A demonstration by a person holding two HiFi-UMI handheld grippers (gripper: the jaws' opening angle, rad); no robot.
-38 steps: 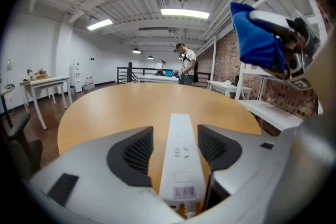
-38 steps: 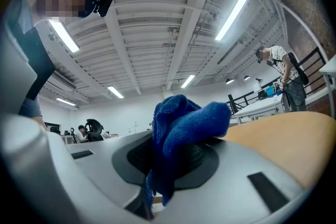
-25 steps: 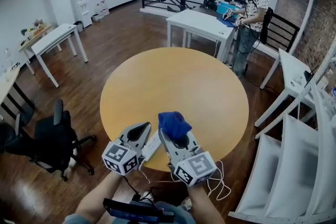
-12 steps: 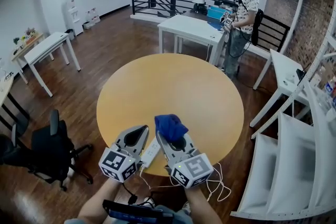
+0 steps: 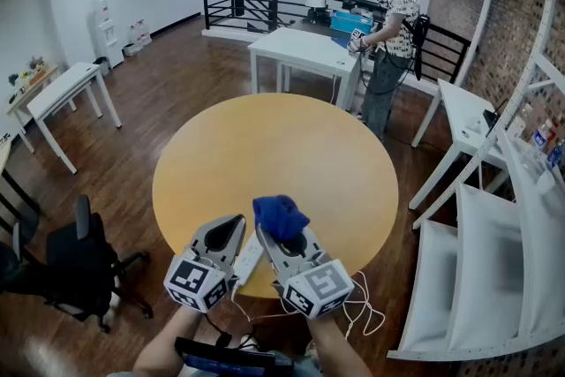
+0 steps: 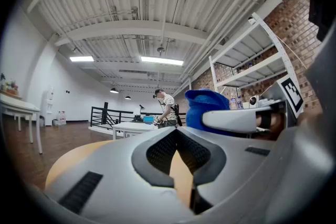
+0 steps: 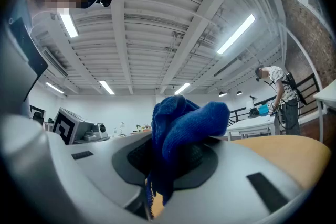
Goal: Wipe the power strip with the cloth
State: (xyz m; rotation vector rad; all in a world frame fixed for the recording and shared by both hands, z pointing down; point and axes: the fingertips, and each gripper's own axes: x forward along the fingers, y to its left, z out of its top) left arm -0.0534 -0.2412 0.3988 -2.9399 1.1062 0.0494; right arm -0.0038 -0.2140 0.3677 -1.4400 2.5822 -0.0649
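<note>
- power strip point(image 5: 251, 252): white, showing in the head view only. It is lying lengthwise in the gap between the two grippers, just right of the left gripper and just left of the right one, at the near rim of the table. Whether it is being touched by either gripper cannot be told.
- cloth point(image 5: 279, 217): blue and bunched, being pinched between the jaws of the right gripper point(image 5: 286, 237). In the right gripper view a wad of it point(image 7: 185, 126) is standing up above the jaw tips, and a thin tail is hanging down between the jaws toward the camera.
- left gripper point(image 5: 231, 228): its jaws are being held fully together, with nothing between them. It is being pointed away from the person, alongside the right gripper; the cloth point(image 6: 209, 105) is showing up and to its right.
- cable point(image 5: 360, 311): white and looped, hanging below and right of the right gripper.
- table point(image 5: 291, 137): round and tan, spreading ahead of both grippers.
- person point(image 5: 386, 31): standing well beyond the grippers, ahead and to the right, beside a white table point(image 5: 305, 49).
- chair point(image 5: 75, 260): black, on the floor to the left of the left gripper.
- shelving point(image 5: 494, 216): white, to the right of the right gripper.
</note>
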